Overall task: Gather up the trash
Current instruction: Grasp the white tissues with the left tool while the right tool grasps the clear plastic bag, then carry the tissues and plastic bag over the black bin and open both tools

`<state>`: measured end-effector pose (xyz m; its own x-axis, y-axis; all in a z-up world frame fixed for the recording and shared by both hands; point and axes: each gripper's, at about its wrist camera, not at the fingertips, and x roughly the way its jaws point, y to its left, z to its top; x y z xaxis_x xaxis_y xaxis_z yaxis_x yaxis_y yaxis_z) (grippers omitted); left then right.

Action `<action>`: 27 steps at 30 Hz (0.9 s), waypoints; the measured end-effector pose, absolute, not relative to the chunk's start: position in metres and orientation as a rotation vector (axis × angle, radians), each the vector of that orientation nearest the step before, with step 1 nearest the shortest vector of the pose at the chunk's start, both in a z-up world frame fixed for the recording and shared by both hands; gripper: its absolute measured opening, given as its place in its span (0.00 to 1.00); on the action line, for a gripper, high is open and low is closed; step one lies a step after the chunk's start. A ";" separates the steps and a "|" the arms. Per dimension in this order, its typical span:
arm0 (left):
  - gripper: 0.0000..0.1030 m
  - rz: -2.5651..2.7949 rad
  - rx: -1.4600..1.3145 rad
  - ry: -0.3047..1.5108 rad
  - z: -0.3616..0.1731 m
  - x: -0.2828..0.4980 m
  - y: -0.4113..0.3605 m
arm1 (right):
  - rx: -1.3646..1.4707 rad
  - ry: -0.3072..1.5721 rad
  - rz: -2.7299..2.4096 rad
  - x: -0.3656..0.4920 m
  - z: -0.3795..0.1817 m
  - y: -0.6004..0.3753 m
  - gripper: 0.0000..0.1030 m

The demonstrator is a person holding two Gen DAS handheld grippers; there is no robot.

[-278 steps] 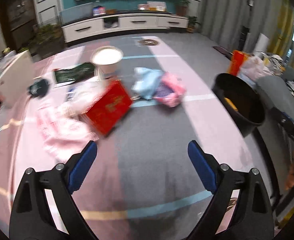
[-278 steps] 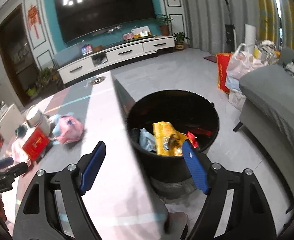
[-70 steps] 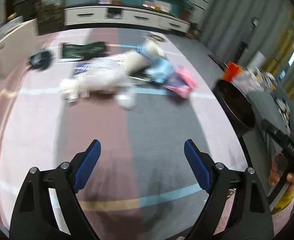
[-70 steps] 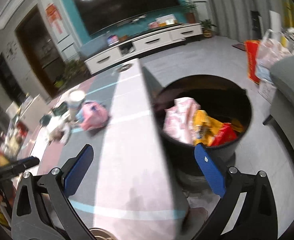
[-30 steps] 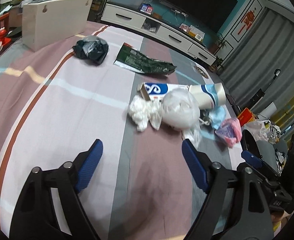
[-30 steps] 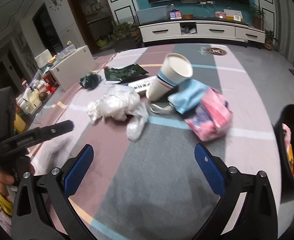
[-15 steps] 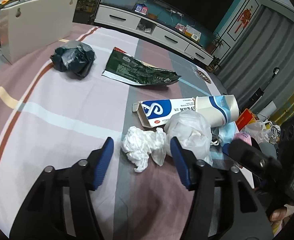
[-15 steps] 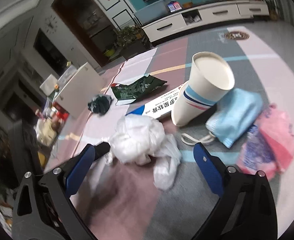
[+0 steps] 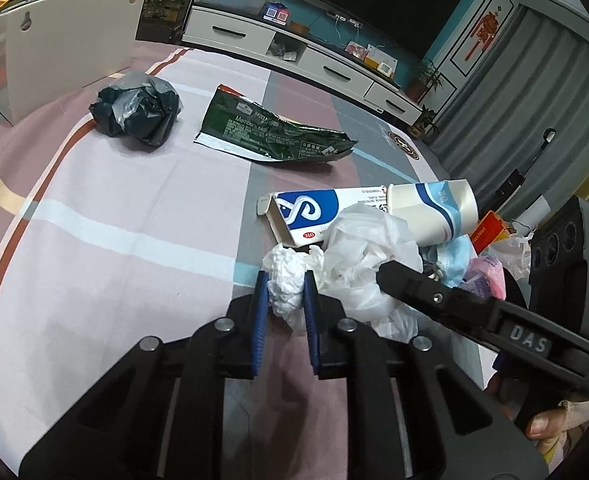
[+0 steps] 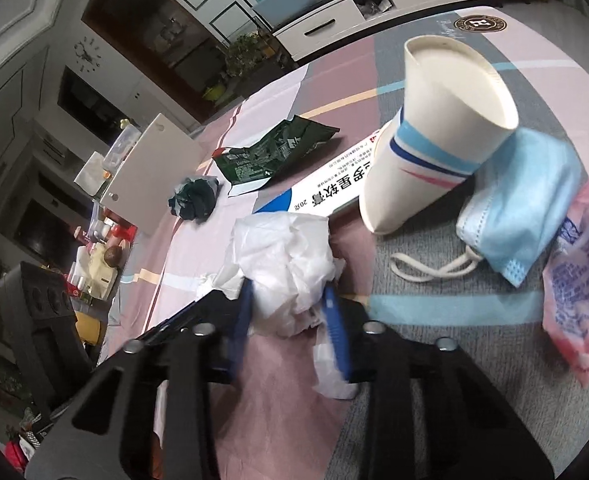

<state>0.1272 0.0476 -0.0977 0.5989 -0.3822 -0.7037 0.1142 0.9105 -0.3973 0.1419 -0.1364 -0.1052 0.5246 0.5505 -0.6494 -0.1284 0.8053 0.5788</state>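
Both tongs closing at once. Left tongs (image 9: 285,296) pinching the crumpled tissue (image 9: 288,276), right tongs (image 10: 290,312) squeezing down on the white plastic bag (image 10: 282,256) just beside it on the desk (image 9: 134,220). Best to finish both squeezes before lifting, straight up, so loose bag tails don't drag the toothpaste box (image 9: 314,212) right behind. Neither wad really has a long axis; box lies flat, lengthwise toward the tipped paper cup (image 10: 434,140).
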 end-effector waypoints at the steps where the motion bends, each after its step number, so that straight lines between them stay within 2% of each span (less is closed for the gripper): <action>1: 0.16 -0.291 -0.324 0.882 -0.096 0.124 0.048 | 0.500 0.936 0.426 0.141 -0.104 -0.137 0.22; 7: 0.16 -0.284 -0.309 0.862 -0.082 0.102 0.051 | 0.500 0.910 0.437 0.123 -0.093 -0.140 0.17; 27: 0.16 -0.299 -0.141 0.842 -0.018 0.021 0.010 | 0.382 0.751 0.293 0.007 -0.024 -0.210 0.17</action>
